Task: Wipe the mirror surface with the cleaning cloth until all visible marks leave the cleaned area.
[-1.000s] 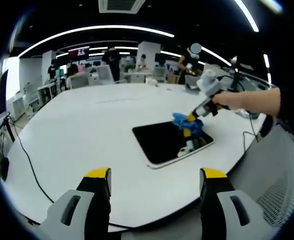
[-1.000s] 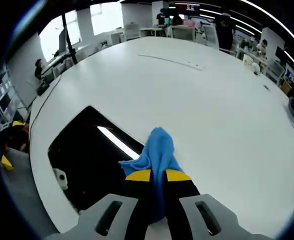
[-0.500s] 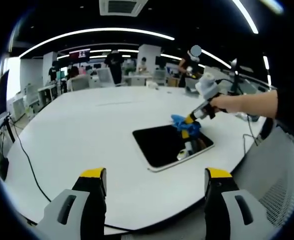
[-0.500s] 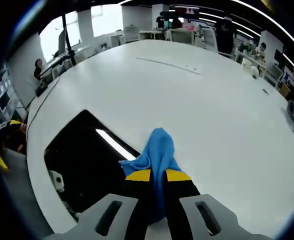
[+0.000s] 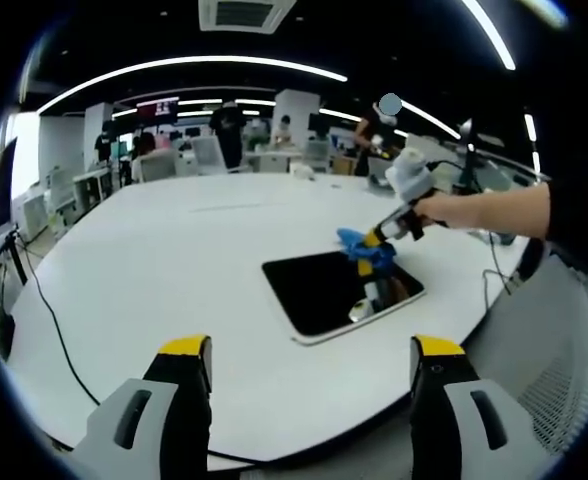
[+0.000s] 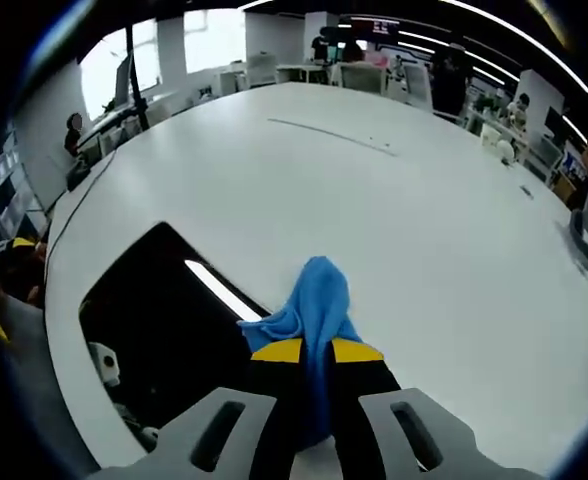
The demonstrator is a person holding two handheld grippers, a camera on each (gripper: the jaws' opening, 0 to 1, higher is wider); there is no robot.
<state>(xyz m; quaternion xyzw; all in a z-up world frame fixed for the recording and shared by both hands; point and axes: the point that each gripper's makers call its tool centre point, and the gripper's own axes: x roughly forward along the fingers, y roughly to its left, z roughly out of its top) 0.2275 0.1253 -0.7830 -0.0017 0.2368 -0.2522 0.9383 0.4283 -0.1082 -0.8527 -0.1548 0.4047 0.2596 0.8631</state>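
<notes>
A mirror (image 5: 326, 289) lies flat on the white table (image 5: 164, 260).

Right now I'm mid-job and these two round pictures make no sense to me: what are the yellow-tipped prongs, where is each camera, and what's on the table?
No robot here: a person holds a two-jaw gripper in each hand, with a camera riding on each. The left gripper, seen in its own view, is open and holds nothing, hanging back from the white table. Across the table a hand holds the right gripper at the far edge of the mirror, a dark slab lying flat. In the right gripper view, those jaws are shut on the blue cloth, with the mirror to the left.
</notes>
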